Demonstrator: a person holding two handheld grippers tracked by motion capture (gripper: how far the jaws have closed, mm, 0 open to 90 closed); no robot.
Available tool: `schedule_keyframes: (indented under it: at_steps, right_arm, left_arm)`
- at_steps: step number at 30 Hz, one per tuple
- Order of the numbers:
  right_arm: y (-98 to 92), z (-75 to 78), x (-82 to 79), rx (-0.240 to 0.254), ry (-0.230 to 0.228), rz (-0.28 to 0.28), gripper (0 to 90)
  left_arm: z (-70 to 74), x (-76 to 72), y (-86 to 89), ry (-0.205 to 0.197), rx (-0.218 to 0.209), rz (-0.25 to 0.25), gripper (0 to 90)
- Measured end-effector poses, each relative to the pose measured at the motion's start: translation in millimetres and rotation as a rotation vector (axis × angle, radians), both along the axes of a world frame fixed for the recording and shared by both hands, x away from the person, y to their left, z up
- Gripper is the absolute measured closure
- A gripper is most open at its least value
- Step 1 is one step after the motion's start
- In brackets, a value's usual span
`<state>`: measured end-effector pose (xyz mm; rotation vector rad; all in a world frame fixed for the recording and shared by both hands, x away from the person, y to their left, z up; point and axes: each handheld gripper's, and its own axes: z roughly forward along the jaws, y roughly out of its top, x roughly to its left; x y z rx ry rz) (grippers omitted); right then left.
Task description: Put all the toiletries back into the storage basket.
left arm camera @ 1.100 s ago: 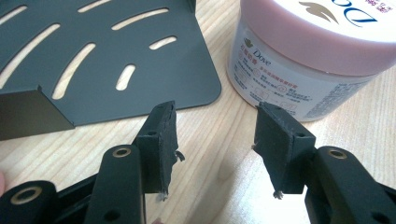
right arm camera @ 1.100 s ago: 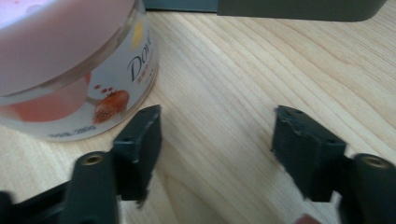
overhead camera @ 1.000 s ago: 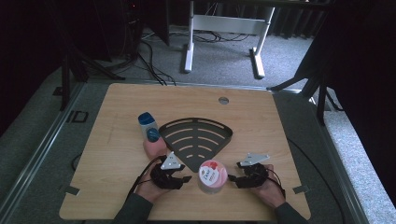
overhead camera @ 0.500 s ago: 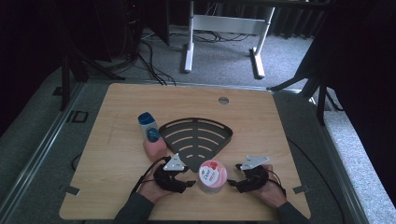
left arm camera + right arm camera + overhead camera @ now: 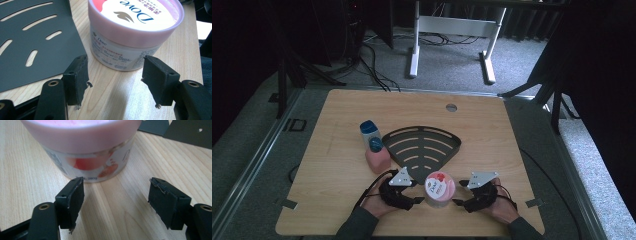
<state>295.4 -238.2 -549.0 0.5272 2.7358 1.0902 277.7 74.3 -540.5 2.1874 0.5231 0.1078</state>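
A round Dove tub (image 5: 440,189) with a pink lid stands upright near the table's front edge, between my two grippers. My left gripper (image 5: 416,193) points at it from the left. In the left gripper view the tub (image 5: 130,32) stands just beyond the tips of that gripper (image 5: 115,75). Its jaws have just been opening, and nothing is between them. My right gripper (image 5: 460,201) faces the tub from the right. In the right gripper view it (image 5: 116,197) is open, with the tub (image 5: 87,152) a little ahead and to the left of its pads.
A black fan-shaped slotted rack (image 5: 424,150) lies flat just behind the tub. A pink bottle with a blue cap (image 5: 374,149) stands at the rack's left. A small round hole (image 5: 451,107) is in the tabletop at the far side.
The left gripper has edged slightly toward the tub. The tub and the right gripper have kept their places.
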Motion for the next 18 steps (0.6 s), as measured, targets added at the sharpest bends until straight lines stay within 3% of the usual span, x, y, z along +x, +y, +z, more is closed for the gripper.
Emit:
schedule_keyframes:
  at_steps: [18]
  right_arm:
    - [5.4, 9.4, -2.3, 0.084, 0.004, 0.101, 27.2]
  left_arm:
    - [-0.1, -0.5, -12.1, -0.019, -0.015, -0.033, 32.9]
